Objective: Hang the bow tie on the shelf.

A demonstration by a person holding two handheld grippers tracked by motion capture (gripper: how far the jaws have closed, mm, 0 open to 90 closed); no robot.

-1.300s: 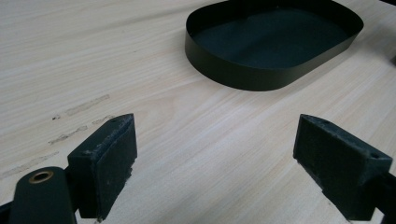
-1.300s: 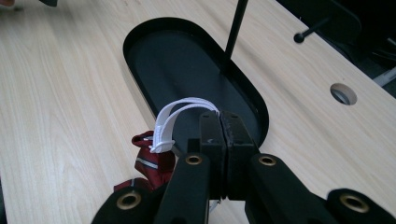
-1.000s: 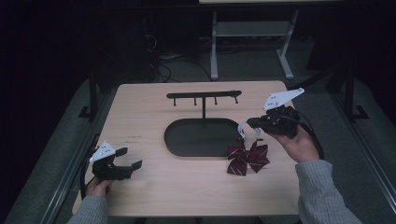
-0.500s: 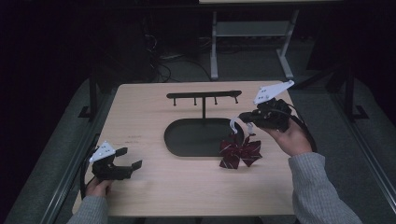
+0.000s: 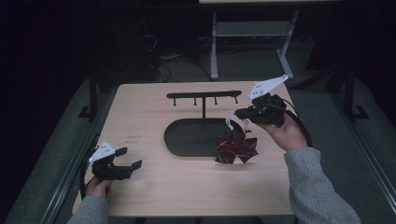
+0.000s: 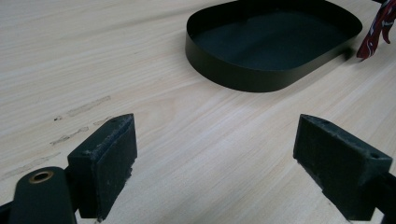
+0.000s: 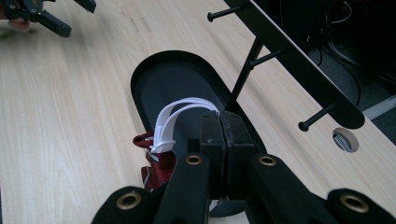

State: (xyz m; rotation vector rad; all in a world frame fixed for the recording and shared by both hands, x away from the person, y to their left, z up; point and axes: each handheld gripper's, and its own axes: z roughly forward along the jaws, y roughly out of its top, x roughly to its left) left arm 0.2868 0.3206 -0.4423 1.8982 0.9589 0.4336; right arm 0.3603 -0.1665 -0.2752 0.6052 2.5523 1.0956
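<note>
Wooden table [image 5: 154,186]: right gripper [image 5: 239,113] pinches bow's white strap [image 7: 170,119] (left gripper [image 5: 133,158] open).

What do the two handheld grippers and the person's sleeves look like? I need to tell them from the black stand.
Both the left gripper and the right gripper are black, each topped by a pale grey three-cornered plate. Brass-coloured rivets mark the linkages, the jaw pads are blocky, and a black cable trails from each. The sleeves are grey knit.

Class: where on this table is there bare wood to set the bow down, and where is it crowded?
Bare table lies left of the black tray, and along the near edge. It is crowded by the hook stand, where the right claw holds the bow.
</note>
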